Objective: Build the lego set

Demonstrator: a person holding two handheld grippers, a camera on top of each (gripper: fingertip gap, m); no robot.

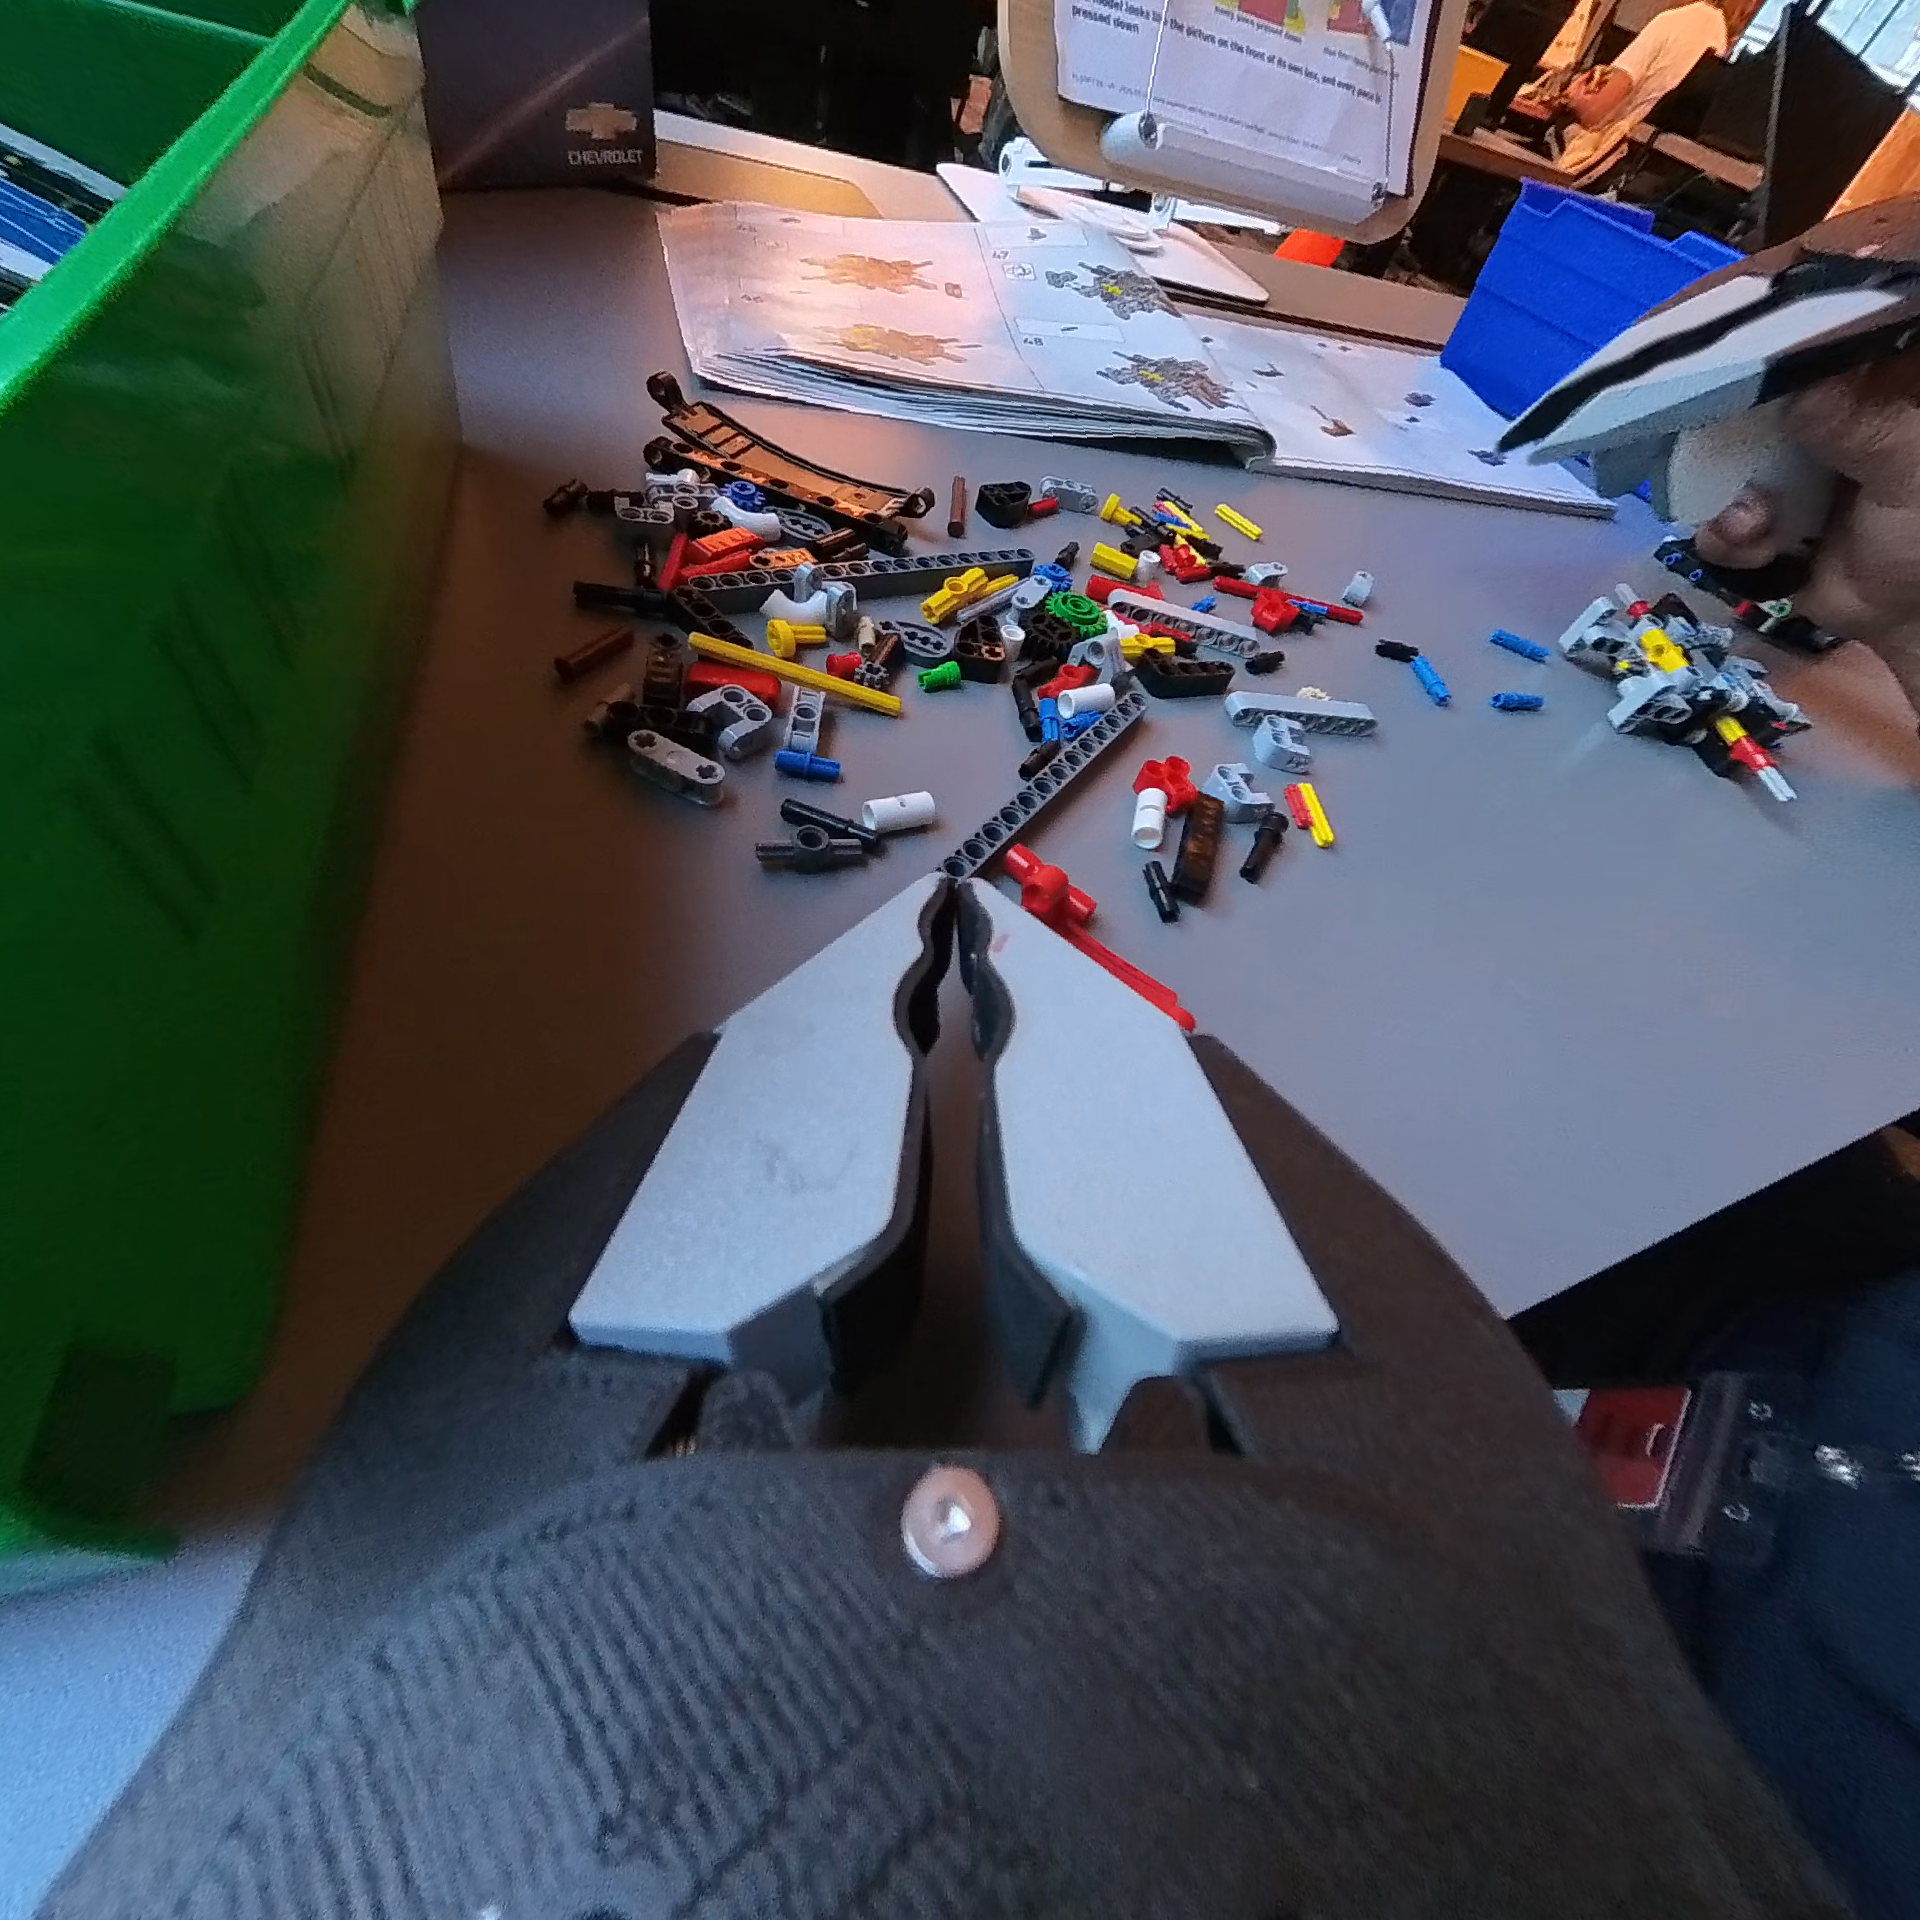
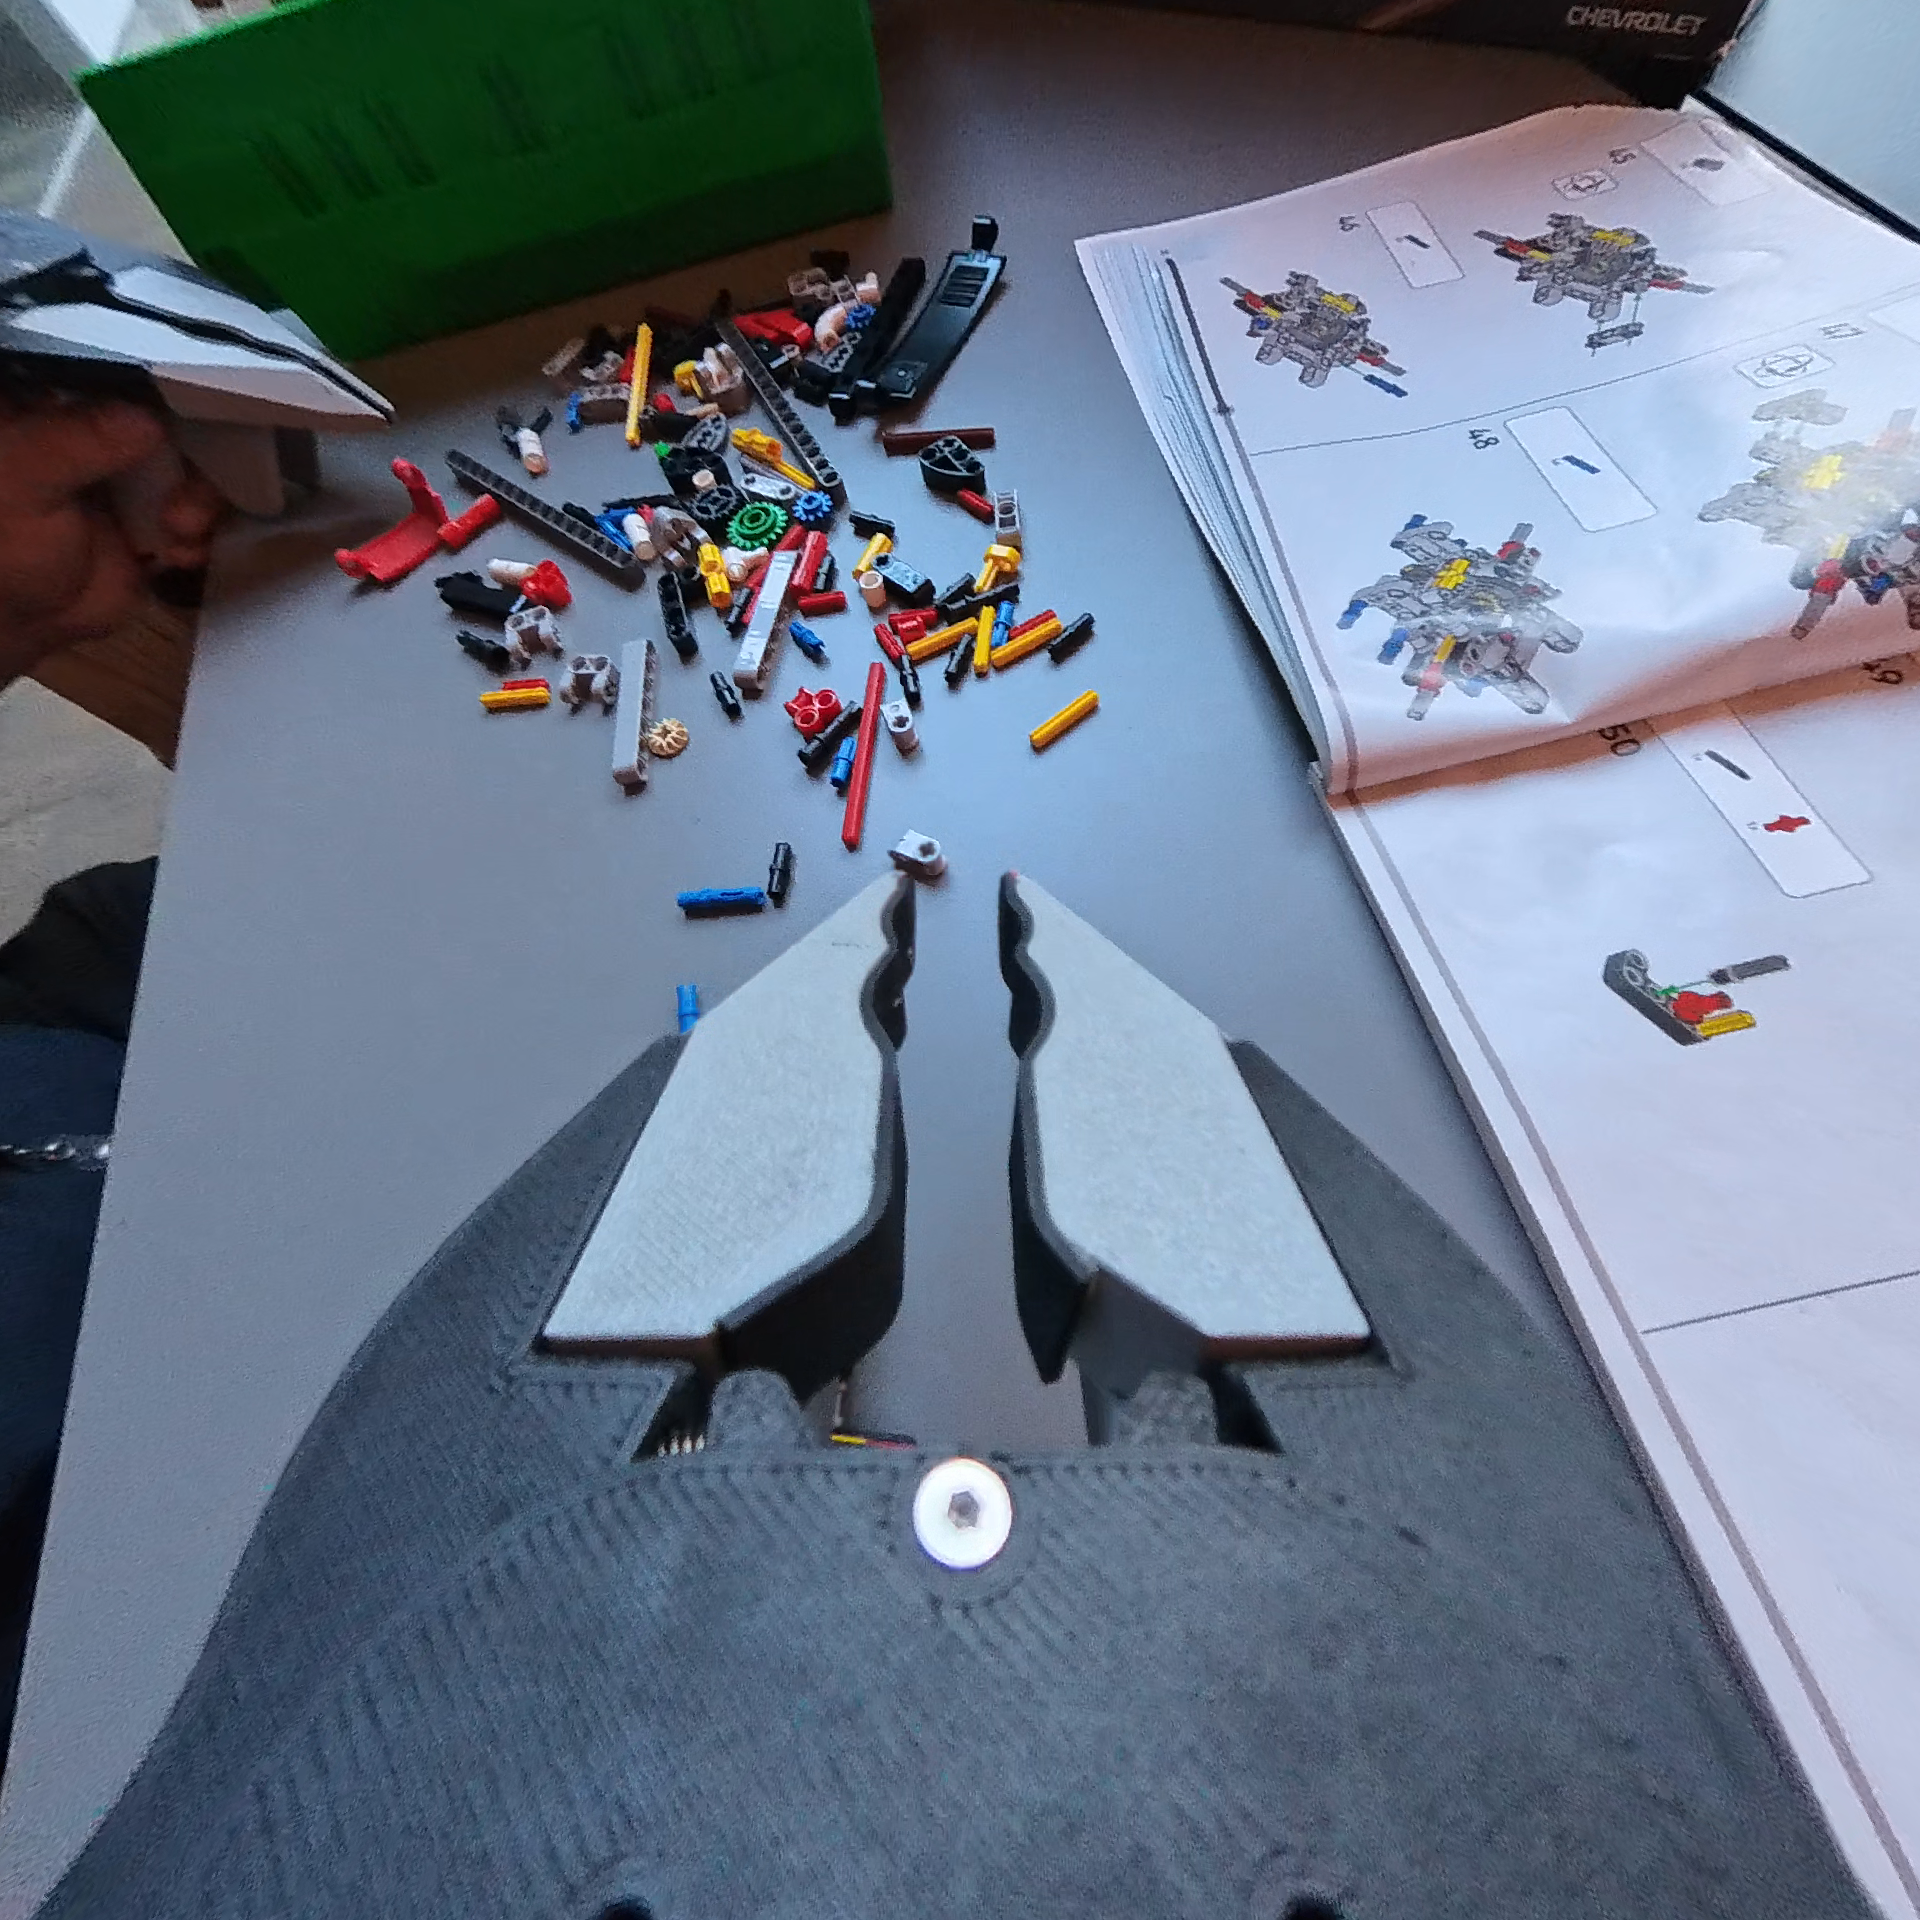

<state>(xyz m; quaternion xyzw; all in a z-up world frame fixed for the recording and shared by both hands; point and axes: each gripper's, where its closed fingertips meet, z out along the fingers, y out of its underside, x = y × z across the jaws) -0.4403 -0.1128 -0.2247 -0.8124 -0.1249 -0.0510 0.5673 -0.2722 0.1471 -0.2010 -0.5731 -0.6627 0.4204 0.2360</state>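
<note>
The left gripper has its fingertips pressed together with nothing between them, poised over the grey worktop at the near end of a long dark grey holed beam. A red connector piece lies just beside its right finger. The right gripper stands parted and bare; a small light grey connector rests on the worktop at the tip of its left finger (touching or not, I cannot tell). A blue pin and a black pin lie near. Beyond are the scattered building pieces, a green bin and an open instruction booklet.
</note>
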